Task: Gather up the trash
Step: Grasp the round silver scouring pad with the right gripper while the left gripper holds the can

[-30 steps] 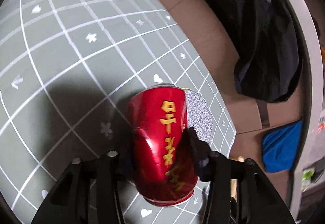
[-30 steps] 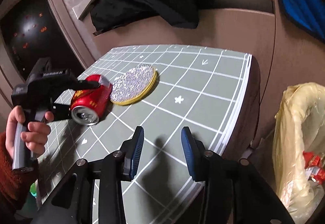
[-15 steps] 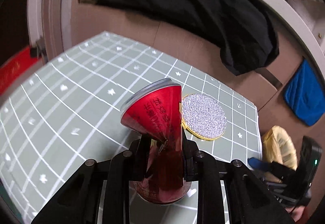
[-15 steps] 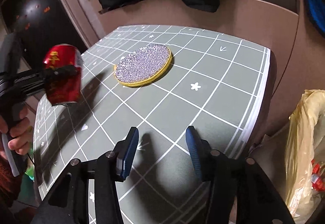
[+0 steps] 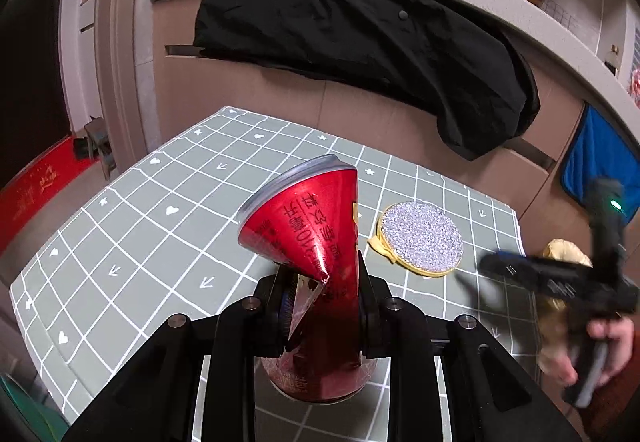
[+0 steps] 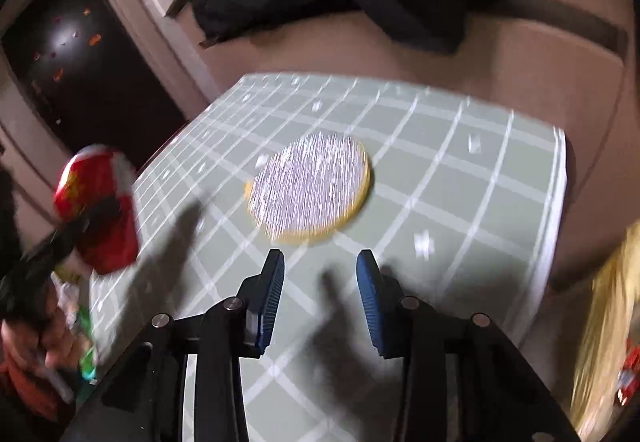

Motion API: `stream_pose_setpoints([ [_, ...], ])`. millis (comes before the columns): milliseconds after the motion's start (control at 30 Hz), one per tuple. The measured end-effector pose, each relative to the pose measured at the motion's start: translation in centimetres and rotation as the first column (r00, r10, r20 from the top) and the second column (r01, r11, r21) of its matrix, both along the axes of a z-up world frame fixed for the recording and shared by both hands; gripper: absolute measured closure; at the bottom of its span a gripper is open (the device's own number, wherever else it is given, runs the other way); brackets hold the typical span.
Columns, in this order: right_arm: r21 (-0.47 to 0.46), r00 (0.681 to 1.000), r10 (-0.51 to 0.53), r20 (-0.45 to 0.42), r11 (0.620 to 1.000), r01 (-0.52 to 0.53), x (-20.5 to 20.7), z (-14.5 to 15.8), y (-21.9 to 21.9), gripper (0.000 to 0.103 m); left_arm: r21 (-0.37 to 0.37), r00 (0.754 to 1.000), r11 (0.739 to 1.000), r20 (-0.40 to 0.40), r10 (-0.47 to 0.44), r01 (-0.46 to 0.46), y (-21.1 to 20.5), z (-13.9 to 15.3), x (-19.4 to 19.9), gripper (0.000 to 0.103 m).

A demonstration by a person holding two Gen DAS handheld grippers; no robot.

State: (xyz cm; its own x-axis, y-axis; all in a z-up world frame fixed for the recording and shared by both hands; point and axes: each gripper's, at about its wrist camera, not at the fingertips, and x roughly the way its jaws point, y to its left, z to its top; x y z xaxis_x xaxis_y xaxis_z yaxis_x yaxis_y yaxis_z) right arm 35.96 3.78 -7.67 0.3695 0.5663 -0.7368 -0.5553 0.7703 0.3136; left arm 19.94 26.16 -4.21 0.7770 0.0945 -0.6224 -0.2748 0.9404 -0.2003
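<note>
Item: crushed red can [image 5: 316, 262] | pinched in my left hand-held gripper [image 5: 322, 306], lifted clear for binning | my right hand-held gripper [image 6: 320, 296] empty, closing, sparkly disc [image 6: 310, 187] just ahead on counter [image 6: 500, 177].

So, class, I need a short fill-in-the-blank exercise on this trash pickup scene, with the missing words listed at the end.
1. The left claw is shut on a crushed ____ can, held clear of the table.
2. The round glittery pad has a ____ rim.
3. Between the right claw's closing jaws there is ____.
4. The garment draped behind the table is ____.

Missing words: red; yellow; nothing; black
</note>
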Motion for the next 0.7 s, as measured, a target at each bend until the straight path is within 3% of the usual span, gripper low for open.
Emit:
stream_pose_setpoints([
  [267,-0.116,0.997,-0.060,0.057,0.991,0.066,4.3,-1.8,4.2,0.067,0.012,0.999,0.999,0.018,0.041,-0.041,1.9,-0.2,-1.8,0.077],
  [367,-0.059,0.996,-0.085,0.006,0.995,0.085,5.1,-2.7,4.1,0.067,0.008,0.999,0.999,0.024,0.048,-0.048,2.3,-0.3,-2.3,0.077],
  [433,-0.015,0.999,-0.050,-0.019,0.999,0.049,5.0,-2.9,4.1,0.074,0.007,0.998,0.999,0.028,0.048,-0.048,2.4,-0.3,-2.6,0.077],
  [500,-0.031,1.000,-0.015,0.012,0.999,0.016,4.1,-2.4,4.5,0.089,-0.003,0.998,0.999,0.028,0.047,-0.047,2.6,-0.3,-2.9,0.077],
  [700,-0.006,0.992,0.022,0.125,1.000,-0.022,0.2,1.7,3.5,0.094,-0.017,0.998,0.999,0.039,0.042,-0.041,2.3,-0.1,-3.7,0.077],
])
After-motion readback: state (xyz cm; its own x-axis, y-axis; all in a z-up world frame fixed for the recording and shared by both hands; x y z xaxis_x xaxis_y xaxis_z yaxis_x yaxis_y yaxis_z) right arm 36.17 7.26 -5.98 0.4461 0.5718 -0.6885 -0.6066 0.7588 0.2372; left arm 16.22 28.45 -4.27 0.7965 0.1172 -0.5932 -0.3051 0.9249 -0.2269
